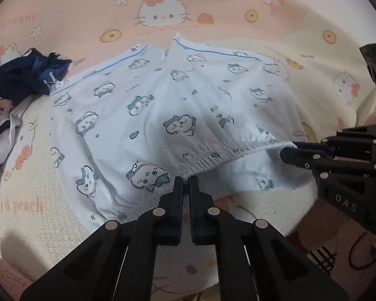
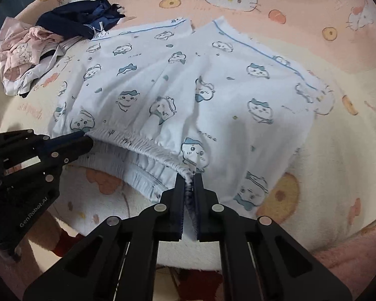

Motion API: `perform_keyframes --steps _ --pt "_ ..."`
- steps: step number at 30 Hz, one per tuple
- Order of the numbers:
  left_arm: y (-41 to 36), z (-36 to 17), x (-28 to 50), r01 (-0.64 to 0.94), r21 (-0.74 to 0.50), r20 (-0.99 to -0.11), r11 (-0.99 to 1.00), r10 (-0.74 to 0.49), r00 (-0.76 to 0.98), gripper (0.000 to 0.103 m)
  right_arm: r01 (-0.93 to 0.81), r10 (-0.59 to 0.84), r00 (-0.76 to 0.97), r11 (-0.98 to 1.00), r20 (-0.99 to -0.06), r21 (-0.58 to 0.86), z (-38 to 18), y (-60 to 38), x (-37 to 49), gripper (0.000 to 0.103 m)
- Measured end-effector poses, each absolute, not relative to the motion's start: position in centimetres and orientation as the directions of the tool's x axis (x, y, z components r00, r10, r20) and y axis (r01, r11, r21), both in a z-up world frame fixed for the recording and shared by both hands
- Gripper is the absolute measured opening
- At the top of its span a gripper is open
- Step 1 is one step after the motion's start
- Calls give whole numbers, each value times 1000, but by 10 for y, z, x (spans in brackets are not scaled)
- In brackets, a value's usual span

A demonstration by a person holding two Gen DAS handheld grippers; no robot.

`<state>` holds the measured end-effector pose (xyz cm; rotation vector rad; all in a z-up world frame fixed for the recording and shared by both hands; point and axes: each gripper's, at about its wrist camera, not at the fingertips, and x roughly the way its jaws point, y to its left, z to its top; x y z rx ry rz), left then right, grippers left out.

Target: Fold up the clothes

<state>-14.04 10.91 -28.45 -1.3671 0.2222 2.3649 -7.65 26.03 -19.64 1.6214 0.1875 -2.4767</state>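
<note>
Your left gripper [image 1: 186,181] is pinched nearly closed on the elastic waistband of the shorts [image 1: 163,115]; your right gripper [image 2: 188,176] is clamped likewise on the same band. One pair of white printed shorts, spread on the blanket [image 1: 338,75]. Beyond the shorts' left leg: one navy garment [image 1: 25,77], one pink garment [image 2: 20,50].
</note>
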Motion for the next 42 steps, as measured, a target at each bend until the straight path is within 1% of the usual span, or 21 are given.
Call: perform_keyframes --steps 4,6,9,10,11,12,13,14,15,16,17,19,20,23,25,27,32,34,38,41,42 --pt "110 -292 -139 -427 -54 -884 -903 242 -399 5 215 -93 -373 -977 -923 12 -191 266 -72 4" --pt "108 -298 -140 -419 -48 -901 -907 221 -374 5 225 -94 -318 -974 -943 21 -207 261 -76 4" --pt "103 -305 -143 -422 -145 -925 -895 274 -264 6 214 -97 -232 -976 -968 46 -225 265 -78 6" --pt "96 -302 -145 -399 -165 -919 -902 287 -269 6 205 -109 -226 -977 -968 62 -225 266 -80 7" --pt "89 -299 -147 -376 -185 -914 -908 299 -274 6 195 -128 -221 -977 -967 84 -224 268 -80 8" --pt "82 -295 -149 -353 -205 -908 -913 312 -279 7 185 -149 -217 -977 -965 109 -223 271 -80 16" --pt "75 -292 -151 -330 -225 -903 -917 323 -284 9 176 -181 -217 -974 -959 144 -219 273 -79 29" --pt "67 -289 -153 -306 -245 -897 -920 335 -290 11 173 -229 -224 -966 -947 193 -214 274 -77 33" --pt "60 -286 -155 -283 -265 -890 -922 346 -296 20 179 -277 -241 -955 -930 238 -205 274 -75 33" --pt "53 -283 -157 -259 -285 -884 -923 357 -302 34 191 -311 -268 -945 -912 267 -197 274 -74 33" --pt "46 -280 -158 -235 -304 -877 -923 368 -309 36 204 -340 -296 -935 -893 289 -189 273 -72 33" --pt "32 -275 -162 -189 -343 -864 -920 388 -322 36 224 -383 -346 -920 -856 321 -176 271 -71 33" --pt "33 -281 -162 -180 -326 -878 -928 368 -305 36 220 -381 -365 -922 -849 319 -175 269 -71 33" --pt "36 -300 -159 -174 -199 -934 -965 240 -266 36 155 -273 -355 -960 -894 232 -191 271 -81 34" --pt "34 -297 -158 -165 -176 -941 -970 216 -261 36 98 -217 -293 -976 -931 197 -210 279 -87 34" --pt "22 -295 -155 -125 -190 -944 -974 217 -249 36 46 -234 -216 -972 -948 230 -227 286 -90 34" --pt "-35 -283 -153 82 -433 -868 -897 391 -307 36 39 -273 -192 -962 -943 270 -223 288 -85 34" --pt "-45 -284 -155 113 -423 -874 -899 372 -312 34 28 -284 -236 -958 -929 286 -216 290 -86 35" --pt "-37 -302 -154 112 -433 -885 -895 398 -239 34 -20 -249 -285 -964 -926 265 -212 297 -90 38" --pt "-21 -301 -154 45 -303 -929 -952 284 -238 33 -62 -202 -243 -973 -949 223 -224 299 -90 38" --pt "-16 -300 -153 23 -253 -941 -967 241 -239 29 -70 -188 -226 -976 -956 209 -227 301 -90 38"
